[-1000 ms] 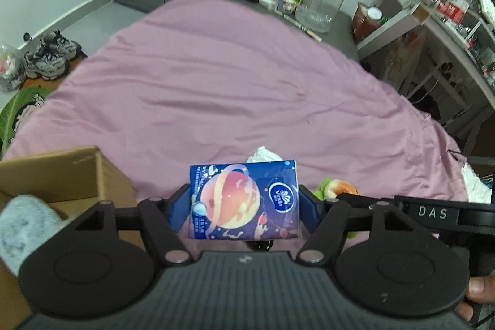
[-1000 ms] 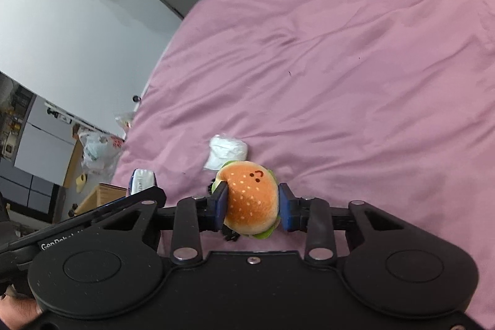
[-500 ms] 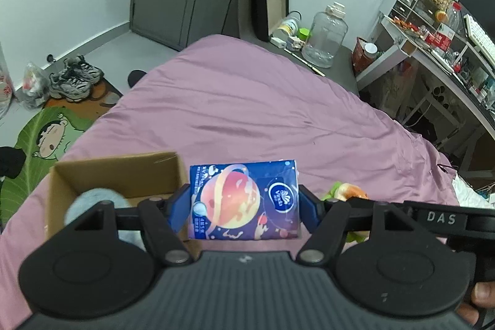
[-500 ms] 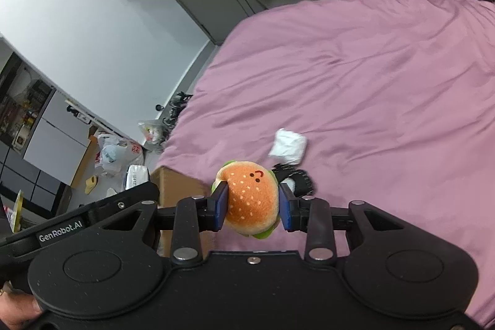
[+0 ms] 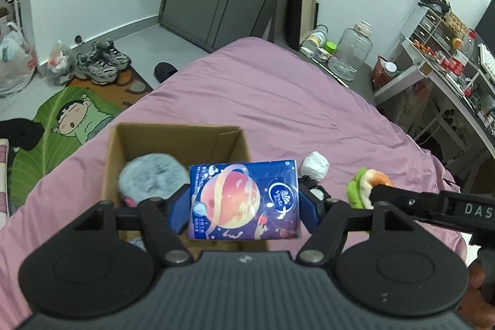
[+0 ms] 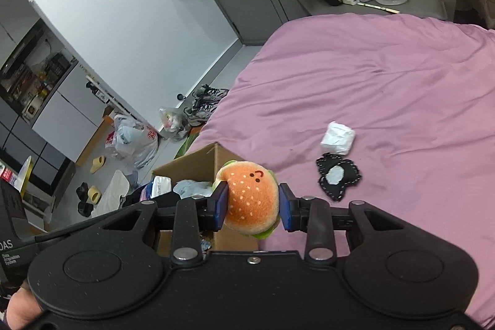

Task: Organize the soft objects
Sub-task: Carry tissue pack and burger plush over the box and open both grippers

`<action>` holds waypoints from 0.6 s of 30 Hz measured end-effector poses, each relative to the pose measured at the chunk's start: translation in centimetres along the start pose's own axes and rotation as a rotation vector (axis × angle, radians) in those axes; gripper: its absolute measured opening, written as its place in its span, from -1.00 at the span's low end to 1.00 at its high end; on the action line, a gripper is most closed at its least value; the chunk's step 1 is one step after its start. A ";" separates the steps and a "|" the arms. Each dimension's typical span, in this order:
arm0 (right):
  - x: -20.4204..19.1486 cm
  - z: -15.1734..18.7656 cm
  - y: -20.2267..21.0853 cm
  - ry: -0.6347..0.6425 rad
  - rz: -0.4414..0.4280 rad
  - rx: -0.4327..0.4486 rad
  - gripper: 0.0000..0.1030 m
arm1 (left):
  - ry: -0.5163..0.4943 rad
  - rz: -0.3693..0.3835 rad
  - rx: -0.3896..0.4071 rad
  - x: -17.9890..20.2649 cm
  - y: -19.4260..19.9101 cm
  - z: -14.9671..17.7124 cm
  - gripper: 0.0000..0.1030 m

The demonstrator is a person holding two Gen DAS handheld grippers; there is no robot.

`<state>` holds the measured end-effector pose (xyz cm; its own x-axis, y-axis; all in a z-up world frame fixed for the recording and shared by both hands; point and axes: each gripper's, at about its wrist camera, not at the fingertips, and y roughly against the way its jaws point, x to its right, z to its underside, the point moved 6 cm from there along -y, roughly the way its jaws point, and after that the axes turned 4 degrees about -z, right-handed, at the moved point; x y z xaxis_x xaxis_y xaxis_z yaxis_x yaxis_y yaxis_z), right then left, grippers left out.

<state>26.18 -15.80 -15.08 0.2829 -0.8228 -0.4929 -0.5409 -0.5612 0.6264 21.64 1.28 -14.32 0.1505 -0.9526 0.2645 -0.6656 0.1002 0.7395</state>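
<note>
My left gripper (image 5: pixel 244 203) is shut on a blue tissue pack (image 5: pixel 244 200) with a planet print, held above the open cardboard box (image 5: pixel 173 138) on the pink bed. A grey fluffy item (image 5: pixel 151 178) lies in the box. My right gripper (image 6: pixel 250 203) is shut on a burger plush (image 6: pixel 250 200), held beside the box (image 6: pixel 195 163); the plush also shows in the left wrist view (image 5: pixel 366 184). A white wad (image 6: pixel 337 138) and a black soft piece (image 6: pixel 338 178) lie on the bed to the right of the box.
The pink bedcover (image 5: pixel 278 101) spreads beyond the box. Shoes (image 5: pixel 102 61), plastic bags (image 5: pixel 15 64) and a cartoon mat (image 5: pixel 65 126) lie on the floor to the left. A clear jug (image 5: pixel 352 48) and a cluttered desk (image 5: pixel 448 64) stand at the right.
Both grippers have risen and drawn back with their loads. The box has come under the left gripper, and the black soft piece has come into the right wrist view.
</note>
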 end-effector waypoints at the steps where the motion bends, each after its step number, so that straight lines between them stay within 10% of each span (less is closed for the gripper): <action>1: -0.3 0.2 0.0 0.005 0.002 -0.001 -0.35 | 0.008 0.001 -0.001 -0.5 0.1 0.1 0.35; 18: -5.5 2.6 -2.9 0.086 -0.003 -0.064 -0.35 | 0.097 0.000 -0.060 -6.5 -0.6 3.1 0.35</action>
<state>24.15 -9.44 -15.77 0.3528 -0.8242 -0.4430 -0.4889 -0.5660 0.6638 18.83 6.55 -18.44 0.2226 -0.9203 0.3216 -0.6211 0.1204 0.7744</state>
